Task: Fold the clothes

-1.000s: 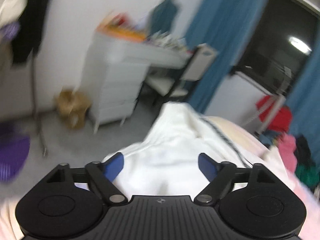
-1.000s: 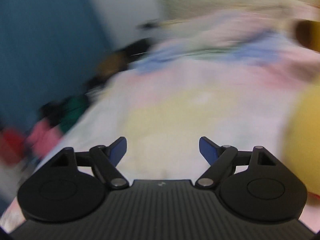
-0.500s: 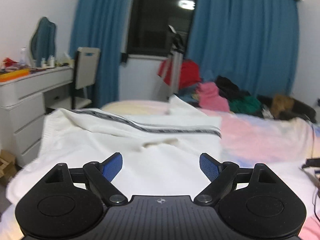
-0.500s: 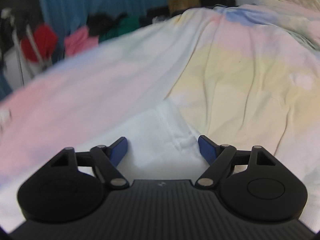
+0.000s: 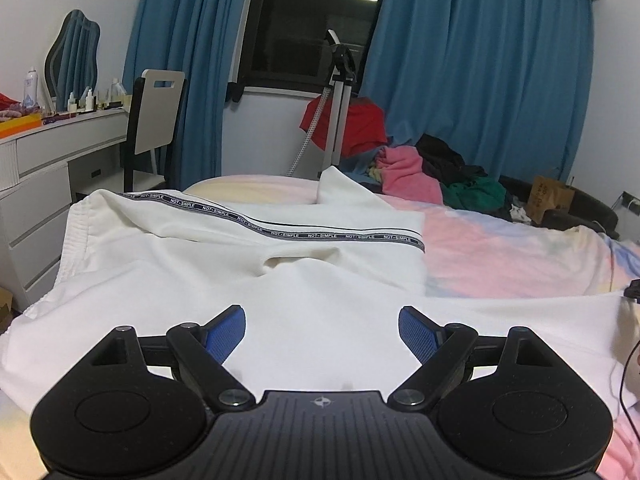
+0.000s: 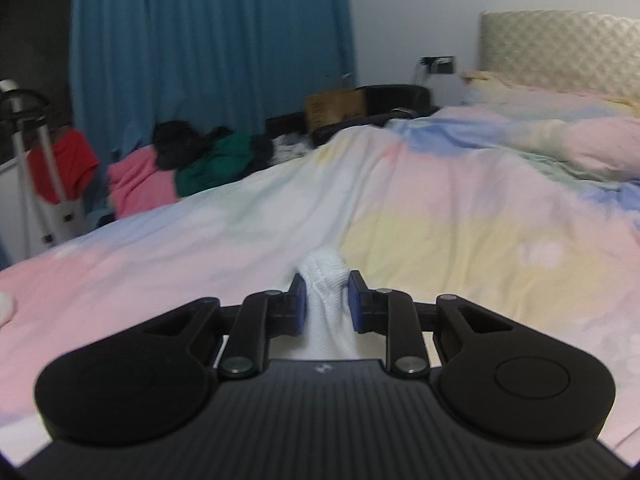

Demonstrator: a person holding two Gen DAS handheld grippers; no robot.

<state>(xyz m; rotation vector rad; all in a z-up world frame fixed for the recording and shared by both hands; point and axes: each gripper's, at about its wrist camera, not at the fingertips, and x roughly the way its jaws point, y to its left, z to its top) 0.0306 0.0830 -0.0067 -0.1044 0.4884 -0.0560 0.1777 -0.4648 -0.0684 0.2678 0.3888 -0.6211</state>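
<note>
Dresser (image 5: 60, 152) and chair (image 5: 154, 120) sit out at ten o'clock in the left view, and below them the white trousers (image 5: 280, 280) lie spread across the bed (image 5: 500, 256), waistband at nine o'clock, a printed stripe (image 5: 280, 232) running from eleven towards two. The left gripper (image 5: 322, 334) hovers low over the cloth at six o'clock, jaws spread wide, nothing between them. A second back this camera was swinging past the dresser in a blur; now it has settled and looks square over the garment, so the left side looks lined up and waiting.

Moving right, a heap of clothes (image 5: 436, 172) piles up at one o'clock against the blue curtain (image 5: 480, 60).

Over to the right view, and here's the real change! Half a second ago the right gripper (image 6: 326, 304) was wide open above the white fabric; now its jaws have drawn in narrow and pinch a bunched end (image 6: 324, 280) of the trousers, dead centre, just past the fingertips. Pastel duvet rolls away to twelve and three, headboard (image 6: 560, 52) at two o'clock.

So one grasp is made. Judging from this, the fold is just beginning: the right has its leg end, and the left probably needs a matching pinch before anything lifts evenly. With one side pulled alone, that soft cloth could drag and skew.
</note>
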